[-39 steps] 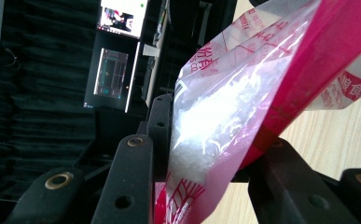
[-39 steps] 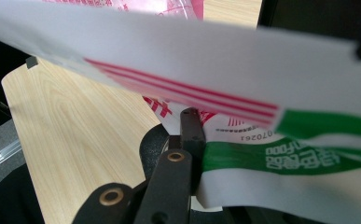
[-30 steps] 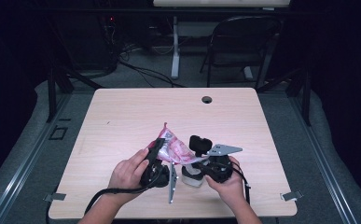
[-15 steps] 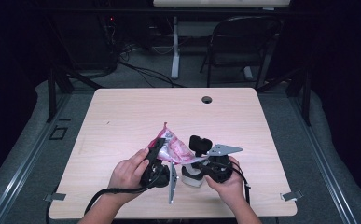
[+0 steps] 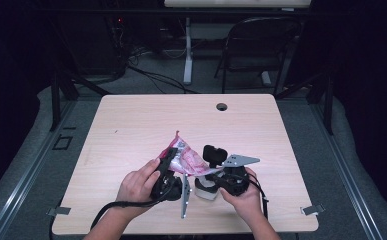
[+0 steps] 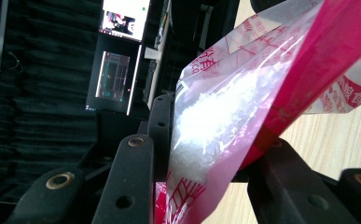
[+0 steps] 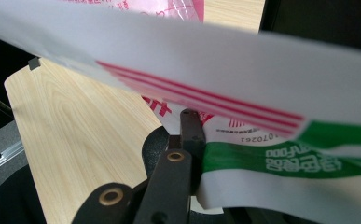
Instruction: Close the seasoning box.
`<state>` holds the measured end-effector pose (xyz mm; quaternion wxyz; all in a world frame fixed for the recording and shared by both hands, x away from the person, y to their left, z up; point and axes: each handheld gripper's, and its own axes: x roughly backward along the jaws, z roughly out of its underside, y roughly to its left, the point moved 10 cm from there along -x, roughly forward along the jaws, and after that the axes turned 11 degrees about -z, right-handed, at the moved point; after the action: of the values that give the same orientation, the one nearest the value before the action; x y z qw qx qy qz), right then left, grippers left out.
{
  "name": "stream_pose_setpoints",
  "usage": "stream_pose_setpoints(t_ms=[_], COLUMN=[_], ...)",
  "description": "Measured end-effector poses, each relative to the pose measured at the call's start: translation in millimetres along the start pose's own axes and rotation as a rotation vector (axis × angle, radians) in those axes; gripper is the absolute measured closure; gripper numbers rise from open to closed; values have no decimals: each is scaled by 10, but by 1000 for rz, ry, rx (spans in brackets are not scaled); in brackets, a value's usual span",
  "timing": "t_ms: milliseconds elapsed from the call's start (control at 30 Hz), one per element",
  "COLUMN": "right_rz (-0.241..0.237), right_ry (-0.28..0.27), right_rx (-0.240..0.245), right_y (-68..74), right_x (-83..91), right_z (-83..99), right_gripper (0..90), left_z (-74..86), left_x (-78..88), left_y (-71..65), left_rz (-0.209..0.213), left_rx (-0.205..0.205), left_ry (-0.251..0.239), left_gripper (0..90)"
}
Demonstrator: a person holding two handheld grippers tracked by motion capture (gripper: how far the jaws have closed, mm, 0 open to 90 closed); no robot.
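Bag [image 5: 188,161] of white grains sits up off the table [image 5: 131,125], near my edge, pinched from both sides. My left tongs [image 5: 167,170] hold its pink side; my right tongs [image 5: 216,167] clamp its white and green edge – shut tight. I think I am about to open it. Next I should pull gently apart – too hard and grains spill.
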<state>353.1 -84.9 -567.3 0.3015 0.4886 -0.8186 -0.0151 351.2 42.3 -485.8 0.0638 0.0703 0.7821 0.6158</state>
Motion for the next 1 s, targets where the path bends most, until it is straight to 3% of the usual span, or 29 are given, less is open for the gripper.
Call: stream_pose_setpoints(t_ms=[1000], right_rz=[0], right_ry=[-4], right_rx=[-3], right_y=[-4], right_x=[20], right_z=[-2], right_gripper=[900], left_z=[-43], left_x=[-12], left_y=[20], left_rz=[-2], left_rx=[6], left_ry=[-12], left_gripper=[700])
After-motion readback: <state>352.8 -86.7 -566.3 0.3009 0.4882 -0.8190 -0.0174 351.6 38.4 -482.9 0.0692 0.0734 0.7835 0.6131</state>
